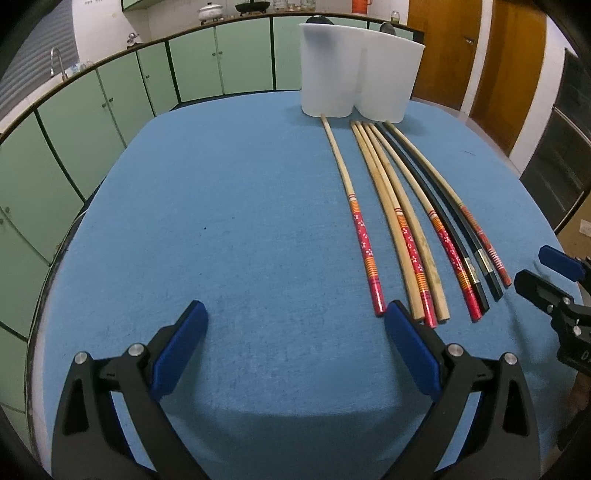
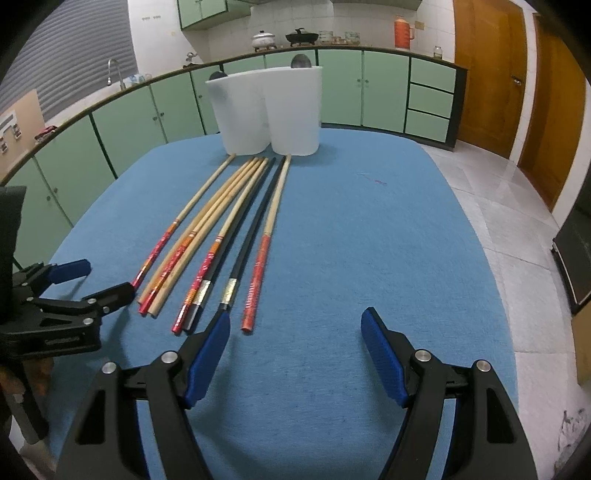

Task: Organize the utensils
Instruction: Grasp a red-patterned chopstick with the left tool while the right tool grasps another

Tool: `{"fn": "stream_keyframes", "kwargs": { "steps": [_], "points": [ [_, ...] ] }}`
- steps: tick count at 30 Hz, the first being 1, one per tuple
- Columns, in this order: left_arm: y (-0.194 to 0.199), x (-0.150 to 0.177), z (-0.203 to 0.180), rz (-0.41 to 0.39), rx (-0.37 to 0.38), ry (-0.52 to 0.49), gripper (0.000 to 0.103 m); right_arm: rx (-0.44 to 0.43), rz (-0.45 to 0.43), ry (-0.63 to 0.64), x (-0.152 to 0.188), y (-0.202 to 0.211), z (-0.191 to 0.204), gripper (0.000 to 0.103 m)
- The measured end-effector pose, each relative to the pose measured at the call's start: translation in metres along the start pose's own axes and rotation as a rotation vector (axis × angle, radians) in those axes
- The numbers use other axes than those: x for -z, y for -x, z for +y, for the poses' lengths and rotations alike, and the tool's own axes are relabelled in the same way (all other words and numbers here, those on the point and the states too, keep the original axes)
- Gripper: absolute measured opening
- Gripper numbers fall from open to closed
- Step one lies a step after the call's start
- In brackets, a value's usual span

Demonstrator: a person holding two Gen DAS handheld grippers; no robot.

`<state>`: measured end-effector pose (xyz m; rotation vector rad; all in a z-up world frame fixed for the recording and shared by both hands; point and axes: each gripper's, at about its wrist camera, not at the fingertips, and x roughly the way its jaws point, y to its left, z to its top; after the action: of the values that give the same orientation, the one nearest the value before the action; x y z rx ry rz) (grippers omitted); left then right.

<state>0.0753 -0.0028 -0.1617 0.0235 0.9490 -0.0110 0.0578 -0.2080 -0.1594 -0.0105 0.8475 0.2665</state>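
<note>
Several chopsticks (image 1: 406, 221) (image 2: 221, 236) lie side by side on the blue table (image 1: 221, 221) (image 2: 369, 240), some bamboo with red patterned ends, some black. Their thin tips point at a white two-part utensil holder (image 1: 360, 70) (image 2: 267, 110) at the far edge, where dark spoon heads show above the rim. My left gripper (image 1: 295, 321) is open above bare cloth, its right finger (image 1: 406, 343) just in front of the leftmost sticks' ends. My right gripper (image 2: 295, 332) is open too, its left finger (image 2: 210, 354) near the black stick's end. Nothing is held.
Green cabinets (image 2: 129, 122) and a counter with pots (image 2: 264, 38) and a red flask (image 2: 402, 31) run behind the table. Wooden doors (image 2: 487, 74) stand at the right over a tiled floor (image 2: 517, 221). A sink tap (image 1: 55, 61) is at the left.
</note>
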Motion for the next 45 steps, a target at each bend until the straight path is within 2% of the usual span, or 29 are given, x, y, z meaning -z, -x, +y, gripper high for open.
{"fn": "stream_keyframes", "kwargs": {
  "steps": [2,4,7,11,14,19,26,33,37,40,42,45],
  "points": [
    [0.000,0.000,0.000,-0.005,0.007,0.004,0.090,-0.011,0.004,0.014,0.001,-0.001,0.003,0.065],
    [0.003,-0.001,0.000,-0.015,0.015,0.009,0.081,-0.033,0.011,0.023,0.001,-0.002,0.006,0.057],
    [0.003,-0.001,0.002,-0.018,0.026,0.013,0.079,-0.048,0.022,0.044,0.003,-0.004,0.011,0.046],
    [0.004,0.000,0.003,-0.022,0.024,0.011,0.078,-0.041,0.029,0.062,0.004,-0.006,0.016,0.042],
    [0.004,0.000,0.005,-0.023,0.021,0.017,0.076,-0.035,0.030,0.049,0.003,-0.007,0.012,0.032],
    [0.005,0.000,0.013,-0.024,0.009,0.043,0.076,-0.029,0.026,0.027,0.001,-0.006,0.006,0.031],
    [0.005,0.000,0.008,-0.028,0.026,0.022,0.074,-0.053,0.024,0.044,0.002,-0.006,0.014,0.031],
    [0.004,-0.001,0.003,-0.033,0.040,0.010,0.069,-0.052,0.027,0.048,-0.001,-0.011,0.020,0.025],
    [0.004,-0.001,0.000,-0.039,0.057,-0.006,0.055,-0.046,0.026,0.059,-0.002,-0.011,0.021,0.008],
    [0.006,-0.001,-0.004,-0.043,0.076,-0.027,0.042,-0.047,0.026,0.060,-0.002,-0.012,0.021,0.007],
    [0.006,-0.001,-0.006,-0.043,0.080,-0.039,0.037,-0.050,0.026,0.054,-0.002,-0.012,0.020,0.007],
    [0.006,-0.001,-0.005,-0.045,0.093,-0.039,0.021,-0.057,0.024,0.039,-0.002,-0.011,0.017,0.007]
  ]
}}
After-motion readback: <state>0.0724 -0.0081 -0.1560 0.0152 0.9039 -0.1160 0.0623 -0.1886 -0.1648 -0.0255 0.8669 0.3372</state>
